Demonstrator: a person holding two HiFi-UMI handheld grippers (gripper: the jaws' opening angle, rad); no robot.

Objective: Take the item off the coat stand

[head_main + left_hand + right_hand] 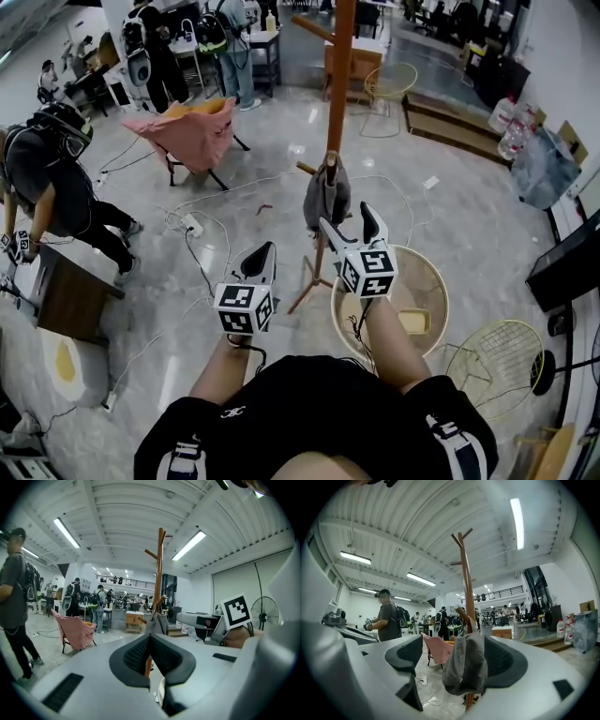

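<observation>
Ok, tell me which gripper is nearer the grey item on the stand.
Right. The right gripper, jaws open, is just short of the grey item; the left gripper, jaws shut, sits farther back, down-left.

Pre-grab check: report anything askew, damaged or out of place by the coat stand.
Nothing damaged: coat stand upright, grey item hanging low on it. Only loose cables trail over the floor beside its base.

Person: black short-sleeved shirt (319, 412) with white sleeve stripes (448, 433); grey, black-padded left gripper (262, 253) and right gripper (345, 216), each bearing a white black-marked cube (367, 270).
</observation>
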